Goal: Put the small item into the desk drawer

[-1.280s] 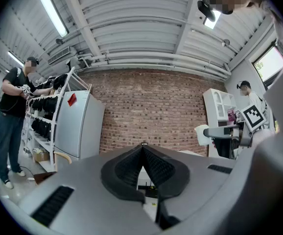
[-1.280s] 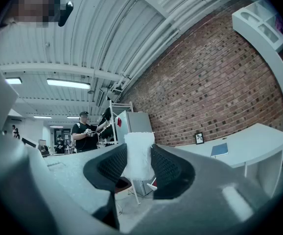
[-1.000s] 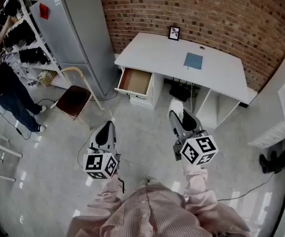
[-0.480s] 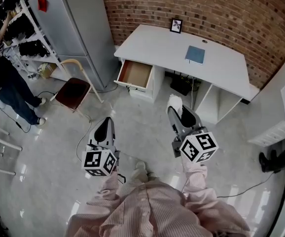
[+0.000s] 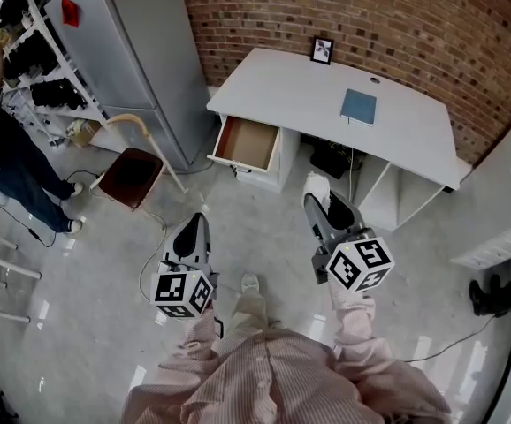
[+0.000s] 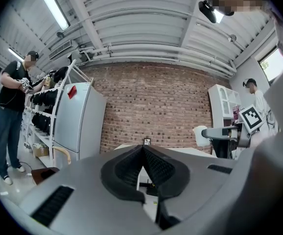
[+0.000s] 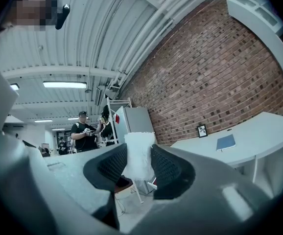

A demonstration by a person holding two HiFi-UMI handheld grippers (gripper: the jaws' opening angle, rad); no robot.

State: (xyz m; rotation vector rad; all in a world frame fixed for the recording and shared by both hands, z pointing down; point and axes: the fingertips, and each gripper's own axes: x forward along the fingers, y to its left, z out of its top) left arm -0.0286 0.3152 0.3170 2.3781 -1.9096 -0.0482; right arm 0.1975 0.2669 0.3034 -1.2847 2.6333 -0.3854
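Note:
My right gripper (image 5: 318, 191) is shut on a small white item (image 5: 317, 186), which stands between its black pads (image 7: 165, 166) as a white block (image 7: 139, 155). It hovers over the floor in front of the white desk (image 5: 304, 93). The desk's wooden drawer (image 5: 247, 144) stands pulled out at its left end, up and left of that gripper. My left gripper (image 5: 197, 222) is shut with nothing in it, jaws together (image 6: 142, 151), held over the floor below the drawer.
A blue notebook (image 5: 358, 107) and a small framed picture (image 5: 323, 50) lie on the desk. A grey cabinet (image 5: 127, 51) and a wooden-framed chair (image 5: 134, 173) stand left of the drawer. A person (image 5: 8, 162) works at shelves at far left. Brick wall behind.
The desk and drawer have shifted slightly right and down in the head view. Both grippers keep their places and their states.

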